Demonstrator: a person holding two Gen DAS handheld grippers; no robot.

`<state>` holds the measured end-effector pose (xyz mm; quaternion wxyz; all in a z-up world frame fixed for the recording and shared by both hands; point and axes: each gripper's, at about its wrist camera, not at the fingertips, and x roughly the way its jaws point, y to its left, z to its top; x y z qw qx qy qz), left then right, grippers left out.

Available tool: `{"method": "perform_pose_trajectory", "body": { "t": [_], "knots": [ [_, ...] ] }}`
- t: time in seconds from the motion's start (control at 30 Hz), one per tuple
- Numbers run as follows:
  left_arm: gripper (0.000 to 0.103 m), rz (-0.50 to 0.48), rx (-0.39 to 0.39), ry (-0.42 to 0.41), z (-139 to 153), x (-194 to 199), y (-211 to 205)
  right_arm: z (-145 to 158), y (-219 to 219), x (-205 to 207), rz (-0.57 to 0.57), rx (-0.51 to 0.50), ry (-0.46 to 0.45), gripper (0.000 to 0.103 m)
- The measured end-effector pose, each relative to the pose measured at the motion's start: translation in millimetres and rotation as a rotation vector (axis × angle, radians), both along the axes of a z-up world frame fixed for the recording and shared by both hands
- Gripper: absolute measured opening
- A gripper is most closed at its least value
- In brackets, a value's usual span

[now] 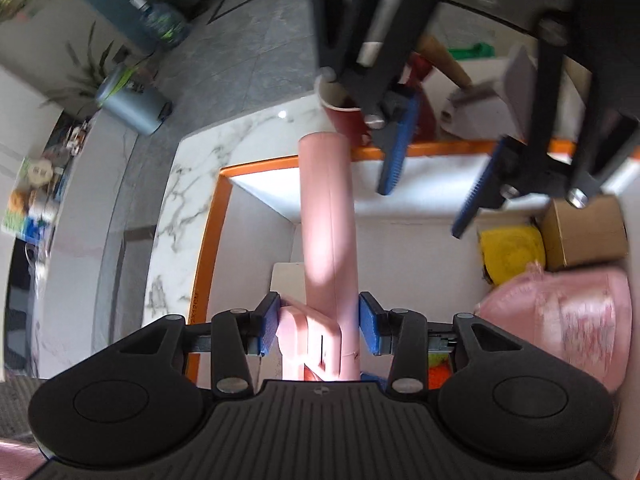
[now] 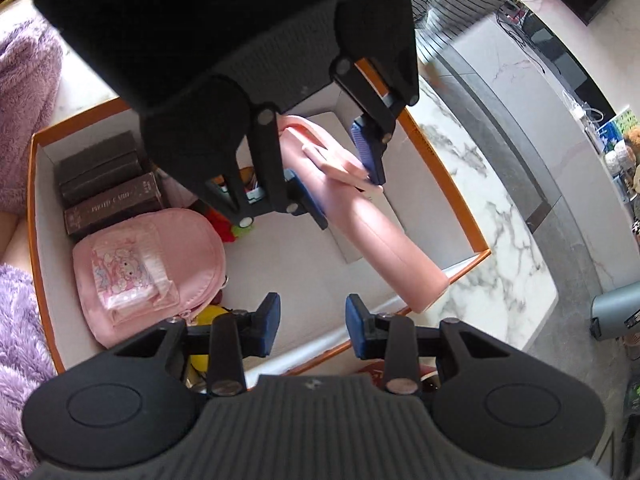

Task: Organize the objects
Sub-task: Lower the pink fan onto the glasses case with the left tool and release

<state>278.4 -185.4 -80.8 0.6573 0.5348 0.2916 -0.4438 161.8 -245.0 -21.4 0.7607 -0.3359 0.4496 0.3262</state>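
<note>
I hold a pink bottle point(image 1: 328, 216) in my left gripper point(image 1: 319, 326). The two blue pads point(image 1: 269, 322) squeeze it near its lid end, where a flat pink handle point(image 1: 308, 336) sticks out. The bottle is above a white box with an orange rim point(image 1: 212, 216). It points across the box, and its far end reaches over the orange rim.

My right gripper point(image 2: 313, 322) is over the same box, and I hold nothing in it. Its blue pads point(image 2: 267, 320) stand a little apart, and I see only the white box floor between them. From the left side, I see this gripper hanging above the far edge of the box.

Inside the box there is a pink pouch point(image 2: 148, 272) with a cartoon picture on it. Next to it lie dark brown boxes point(image 2: 108, 188), stacked close together against the wall. There is also something yellow point(image 1: 512, 254) and a small cardboard box point(image 1: 584, 232) in one corner. Small red and green things point(image 2: 232, 226) peek out under the left gripper.

The white box sits on a white marble table point(image 2: 500, 240). Behind the box, on the table, stands a red cup point(image 1: 344, 114). Something purple and fluffy point(image 2: 24, 92) lies beside the box.
</note>
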Motion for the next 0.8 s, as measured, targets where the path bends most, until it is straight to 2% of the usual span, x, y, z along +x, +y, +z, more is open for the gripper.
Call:
{"method": "perform_pose_trajectory", "body": {
  "t": [0.1,0.2,0.27,0.33,0.5,0.6,0.8],
  "knots": [
    [0.049,-0.027,0.056,-0.051,-4,-4,0,-8,15,15,0.010,0.019,-0.001,0.037],
    [0.049,0.017,0.087,-0.081,-10,6,3,-7,20,14,0.010,0.028,-0.003,0.037],
    [0.049,0.032,0.108,-0.135,-20,9,2,-20,11,49,0.008,0.037,-0.004,0.037],
    [0.049,0.014,0.133,-0.182,-31,10,-1,-21,16,51,0.008,0.029,-0.008,0.037],
    [0.049,-0.025,0.154,-0.219,-49,13,-7,-32,22,63,-0.018,-0.002,-0.020,0.037],
    [0.049,-0.027,0.148,-0.195,-55,16,-10,-36,25,73,-0.045,0.012,-0.012,0.036],
    [0.050,-0.043,0.144,-0.206,-69,13,-6,-49,30,89,-0.074,0.004,-0.003,0.030]
  ]
}}
